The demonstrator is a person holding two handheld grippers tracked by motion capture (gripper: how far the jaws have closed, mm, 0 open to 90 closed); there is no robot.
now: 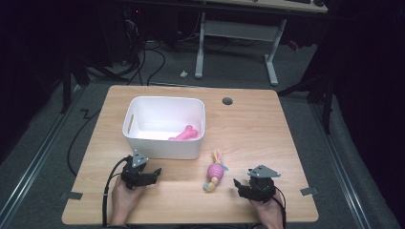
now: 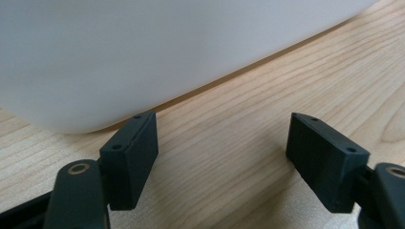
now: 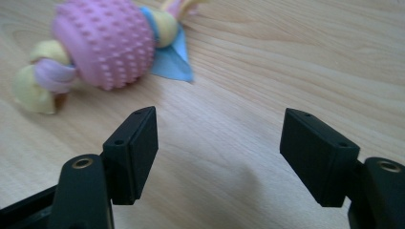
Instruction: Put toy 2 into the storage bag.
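Your two hands sit nearest the camera at the table's near edge, each holding a gripper. On that wooden table, the white bin stands toward the far left, with a pink toy lying inside against its near right wall. Between the bin's near right corner and your right hand lies the rope toy, a knotted pastel cord running through a nubbed pink ball; it rests flat on the wood, held by nothing. Your left gripper hovers just in front of the bin's near wall, jaws spread apart with bare wood between them. Your right gripper sits near the rope toy, to its right, jaws apart and empty; in the right gripper view the toy lies ahead of the left jaw, apart from it.
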